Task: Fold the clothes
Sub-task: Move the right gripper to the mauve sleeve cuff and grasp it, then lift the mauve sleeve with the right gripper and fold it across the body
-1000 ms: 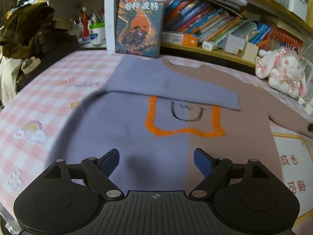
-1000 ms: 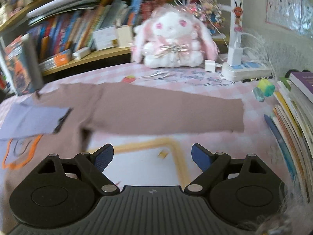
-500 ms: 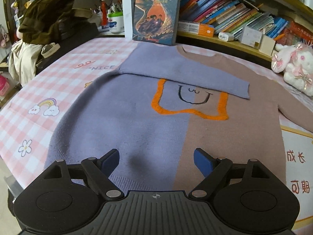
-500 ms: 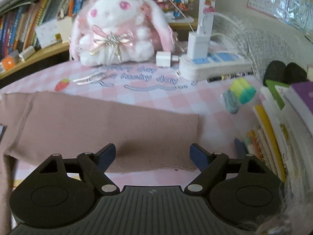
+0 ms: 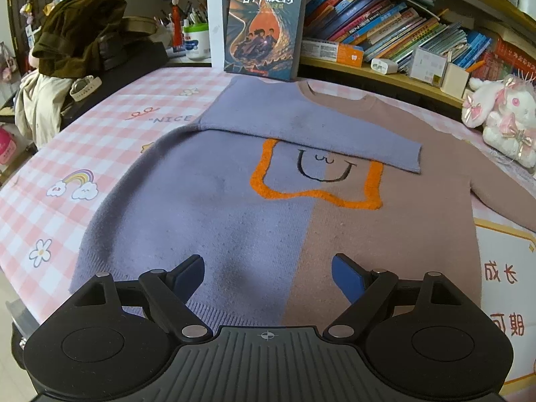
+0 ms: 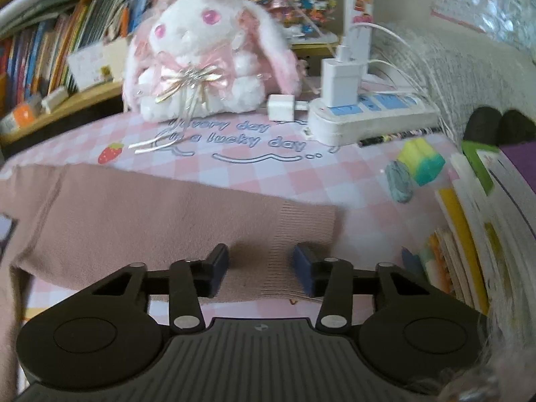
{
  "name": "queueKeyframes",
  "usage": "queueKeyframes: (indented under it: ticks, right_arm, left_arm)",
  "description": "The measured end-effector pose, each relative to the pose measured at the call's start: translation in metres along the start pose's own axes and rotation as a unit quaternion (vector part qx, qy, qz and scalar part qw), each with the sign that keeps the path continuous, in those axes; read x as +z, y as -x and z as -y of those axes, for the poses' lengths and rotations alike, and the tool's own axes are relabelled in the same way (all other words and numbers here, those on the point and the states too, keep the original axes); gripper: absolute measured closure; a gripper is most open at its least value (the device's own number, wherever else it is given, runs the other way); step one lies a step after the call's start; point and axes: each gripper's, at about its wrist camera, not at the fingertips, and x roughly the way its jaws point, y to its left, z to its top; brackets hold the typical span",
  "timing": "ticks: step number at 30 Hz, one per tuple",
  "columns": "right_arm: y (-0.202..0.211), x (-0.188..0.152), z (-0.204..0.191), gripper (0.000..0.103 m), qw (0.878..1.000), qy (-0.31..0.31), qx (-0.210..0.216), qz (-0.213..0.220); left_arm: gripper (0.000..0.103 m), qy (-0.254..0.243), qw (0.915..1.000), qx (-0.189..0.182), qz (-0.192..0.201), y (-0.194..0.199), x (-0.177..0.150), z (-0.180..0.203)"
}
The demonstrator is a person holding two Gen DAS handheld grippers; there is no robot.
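Since the earlier frames the right hand-held gripper has swung away from the sweater's body and out along the brown sleeve to its cuff end, and its jaws have just been closing, with the ribbed cuff lying between the two blue pads; the pads stand either side of the knit and do not yet pinch it, so I read this gripper as part-closed and holding nothing. Meanwhile the left hand-held gripper hangs with its jaws spread wide and empty over the hem, at 6 o'clock of the sweater, which lies flat and face up on the pink checked tabletop. Half lilac and half brown, the knit looks light, soft and thoroughly limp: it should drape and sag from any single hold, stretch if tugged, and cling a little to the cloth beneath, not slide freely. A good hold seems to be the cuff, where the ribbing is denser and gives the pads a thicker edge to bite; lifting it and carrying it toward 9 o'clock in the right wrist view would lay this sleeve across the chest. Farther up, the lilac sleeve is already folded across the chest, partly covering the orange outline. Beyond the collar, at 12 o'clock, a book stands upright; a plush rabbit sits beyond the cuff.
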Motion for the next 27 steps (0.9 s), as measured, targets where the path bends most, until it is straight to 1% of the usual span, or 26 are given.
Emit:
queueKeyframes:
  ticks: [1, 4, 7, 8, 9, 11, 12, 15, 16, 20, 23, 27]
  right_arm:
    - [0.001, -0.001, 0.003, 0.034, 1.0, -0.007, 0.001, -0.001]
    - [0.003, -0.004, 0.013, 0.038, 1.0, -0.024, 0.005, -0.003]
    - [0.004, -0.005, 0.014, 0.049, 1.0, -0.021, 0.004, -0.002]
    - [0.003, -0.005, 0.013, 0.059, 1.0, -0.017, 0.016, -0.001]
    - [0.002, -0.004, 0.011, 0.076, 1.0, -0.013, 0.027, -0.001]
    - [0.0, -0.003, 0.008, 0.09, 0.999, -0.007, 0.05, 0.0]
    - [0.0, -0.002, 0.008, 0.093, 0.998, -0.017, 0.062, 0.001]
    - [0.002, 0.0, 0.007, 0.094, 0.994, -0.045, 0.098, 0.003]
    - [0.006, 0.001, 0.006, 0.094, 0.993, -0.05, 0.108, 0.01]
    - [0.023, 0.007, -0.005, 0.094, 0.988, -0.054, 0.14, 0.02]
    - [0.035, 0.013, -0.021, 0.094, 0.984, -0.052, 0.168, 0.031]
    - [0.053, 0.024, -0.053, 0.094, 0.976, -0.042, 0.209, 0.053]
  left_arm:
    - [0.017, 0.001, 1.0, -0.001, 0.0, 0.0, -0.001, 0.0]
    - [0.017, 0.003, 1.0, -0.002, -0.006, 0.0, -0.005, -0.001]
    - [0.017, 0.004, 0.9999, -0.001, -0.012, 0.0, -0.008, -0.002]
    - [0.017, 0.005, 0.9999, 0.0, -0.013, 0.0, -0.009, -0.002]
    - [0.017, 0.005, 0.9999, 0.0, -0.014, 0.0, -0.009, -0.003]
    - [0.017, 0.005, 0.9999, 0.002, -0.013, 0.001, -0.01, -0.003]
    - [0.017, 0.004, 0.9999, 0.002, -0.013, 0.001, -0.01, -0.003]
    - [0.017, 0.003, 0.9999, 0.002, -0.01, 0.003, -0.01, -0.005]
    - [0.017, 0.004, 0.9999, 0.002, -0.01, 0.003, -0.01, -0.006]
    - [0.017, 0.003, 1.0, -0.002, -0.006, 0.002, -0.008, -0.008]
    - [0.017, -0.001, 0.9999, -0.011, 0.001, 0.002, -0.005, -0.011]
    - [0.017, -0.001, 0.9997, -0.022, 0.011, -0.001, 0.002, -0.021]
